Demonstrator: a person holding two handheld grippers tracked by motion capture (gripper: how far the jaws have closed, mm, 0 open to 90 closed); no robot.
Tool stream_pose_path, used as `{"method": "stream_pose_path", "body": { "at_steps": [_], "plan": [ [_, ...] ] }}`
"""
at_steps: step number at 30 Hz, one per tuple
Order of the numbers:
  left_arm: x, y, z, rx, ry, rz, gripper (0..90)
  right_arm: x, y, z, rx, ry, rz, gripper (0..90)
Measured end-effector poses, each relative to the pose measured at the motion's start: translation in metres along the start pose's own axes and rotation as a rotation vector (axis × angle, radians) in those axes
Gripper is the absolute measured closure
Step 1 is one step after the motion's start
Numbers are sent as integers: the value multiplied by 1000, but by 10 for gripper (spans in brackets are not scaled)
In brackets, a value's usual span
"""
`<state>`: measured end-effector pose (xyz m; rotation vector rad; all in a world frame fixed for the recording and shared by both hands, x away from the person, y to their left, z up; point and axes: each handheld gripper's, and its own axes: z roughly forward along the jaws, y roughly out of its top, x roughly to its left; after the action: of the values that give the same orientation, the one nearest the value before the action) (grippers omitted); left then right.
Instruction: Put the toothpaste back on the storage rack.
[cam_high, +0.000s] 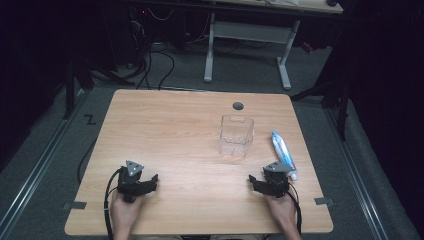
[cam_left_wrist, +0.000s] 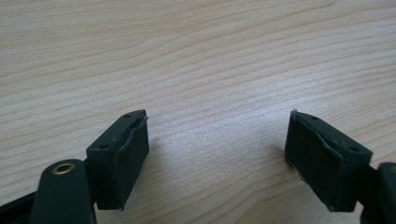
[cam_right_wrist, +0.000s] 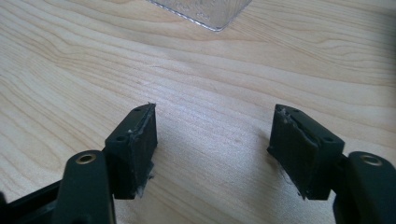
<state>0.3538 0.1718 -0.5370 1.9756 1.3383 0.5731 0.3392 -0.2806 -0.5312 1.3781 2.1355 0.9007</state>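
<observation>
Toothpaste tube (cam_high: 283, 154) end hidden behind right gripper (cam_high: 256, 181).

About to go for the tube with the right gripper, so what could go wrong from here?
The tube lies close to the table's right edge; a clumsy nudge might push it off. The right gripper, jaws open and empty, points inward, away from the tube, so it needs turning first. The clear box looks light and may tip if bumped.

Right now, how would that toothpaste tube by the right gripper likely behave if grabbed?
The toothpaste tube lies flat on the table, so it probably won't roll. Its body looks soft, so it would likely dent under pressure. Its glossy skin may be slippery.
</observation>
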Motion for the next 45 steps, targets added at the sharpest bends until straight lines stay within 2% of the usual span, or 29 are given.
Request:
{"method": "stream_pose_path", "body": {
  "at_steps": [8, 10, 14, 19, 45],
  "plan": [
    [0, 0, 0, 0, 0, 0, 220, -1, 0, 0, 1, -4, 2, 306],
    [0, 0, 0, 0, 0, 0, 221, -2, -1, -1, 0, -25, 28, 330],
    [0, 0, 0, 0, 0, 1, 220, -3, -1, -3, 5, -31, 31, 336],
    [0, 0, 0, 0, 0, 0, 220, -7, -3, -7, -1, -39, 63, 331],
    [0, 0, 0, 0, 0, -1, 220, -19, 3, -29, -33, -25, 73, 334]
  ]
}}
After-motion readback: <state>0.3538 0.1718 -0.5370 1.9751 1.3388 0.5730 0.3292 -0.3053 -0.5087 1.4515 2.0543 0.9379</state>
